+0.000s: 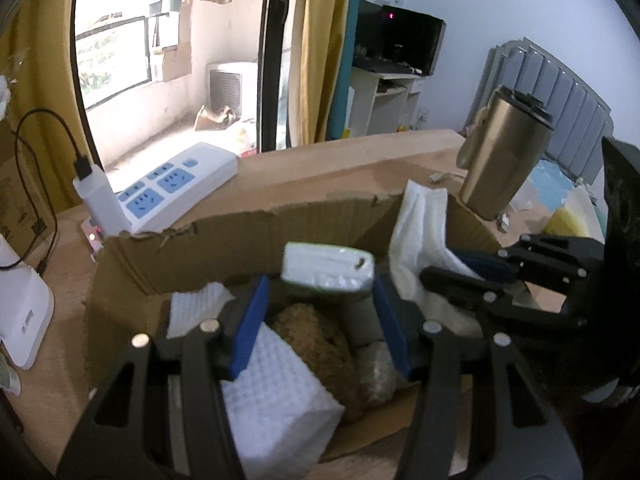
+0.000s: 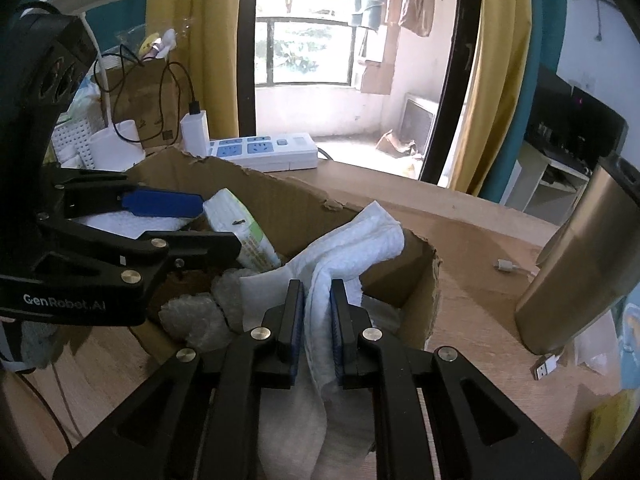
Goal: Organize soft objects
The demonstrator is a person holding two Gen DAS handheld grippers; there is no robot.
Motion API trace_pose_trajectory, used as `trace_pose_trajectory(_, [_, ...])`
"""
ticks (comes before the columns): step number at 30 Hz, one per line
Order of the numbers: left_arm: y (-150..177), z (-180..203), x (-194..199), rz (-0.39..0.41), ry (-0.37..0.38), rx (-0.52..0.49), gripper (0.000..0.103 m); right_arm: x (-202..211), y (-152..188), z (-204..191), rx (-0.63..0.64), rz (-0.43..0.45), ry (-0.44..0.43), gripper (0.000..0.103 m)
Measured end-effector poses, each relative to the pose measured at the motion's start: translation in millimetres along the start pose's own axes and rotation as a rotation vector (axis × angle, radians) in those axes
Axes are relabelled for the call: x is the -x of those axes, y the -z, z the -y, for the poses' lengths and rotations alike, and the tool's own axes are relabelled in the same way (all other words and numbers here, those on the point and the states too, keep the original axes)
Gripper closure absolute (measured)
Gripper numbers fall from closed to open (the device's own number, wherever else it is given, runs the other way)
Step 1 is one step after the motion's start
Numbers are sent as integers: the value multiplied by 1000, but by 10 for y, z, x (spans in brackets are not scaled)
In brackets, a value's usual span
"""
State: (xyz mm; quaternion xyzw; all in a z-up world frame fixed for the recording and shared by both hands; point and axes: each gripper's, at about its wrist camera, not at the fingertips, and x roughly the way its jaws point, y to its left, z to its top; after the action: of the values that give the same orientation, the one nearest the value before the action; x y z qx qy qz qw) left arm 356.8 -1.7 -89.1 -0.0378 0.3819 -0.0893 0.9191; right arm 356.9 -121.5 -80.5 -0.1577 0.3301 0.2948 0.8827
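Both loads sit over the cardboard box (image 2: 304, 200) near the middle of the table (image 2: 480, 240); neither is let go.

Right gripper (image 2: 316, 312): clenched on the white cloth (image 2: 360, 240), the blue pads pinching a fold. The free end of the cloth drapes over the box's near right wall, part inside and part on the rim. Judgement: you are lowering it in. Carry the pinch point past the rim toward the box's middle before you release, or the tail likely slides out onto the table.

Left gripper (image 1: 316, 300): jaws about half spread, with the tissue pack (image 1: 328, 272) between the tips. In the right wrist view one blue pad lies flat against the pack, so you appear to be gripping it by its width. It hangs above the box's far left part.

Already in the box: a brown fuzzy object (image 1: 316, 344), a white waffle-textured block (image 1: 276, 408) against the near left wall, and bubble wrap (image 2: 200, 312).

Advice: set the pack onto the open spot beside the brown fuzzy object, flat, then release. The two grippers are near each other over one box, so place one load at a time.

Hazard: the metal tumbler (image 2: 584, 264) stands just beside the box's right wall. Keep your right hand from swinging out into it.
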Motion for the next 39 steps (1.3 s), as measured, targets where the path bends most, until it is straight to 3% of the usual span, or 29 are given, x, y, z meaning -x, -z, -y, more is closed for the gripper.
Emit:
trace_pose_trajectory(11, [10, 34, 245, 45, -9, -20, 42, 65, -19, 37, -29, 8, 1, 69])
trace_pose_trajectory(20, [22, 38, 516, 97, 1, -32, 40, 302, -54, 23, -49, 72, 16, 55])
trace_pose_trajectory(39, [196, 91, 1358, 256, 21, -30, 37, 1114, 28, 1, -101, 171, 51, 51])
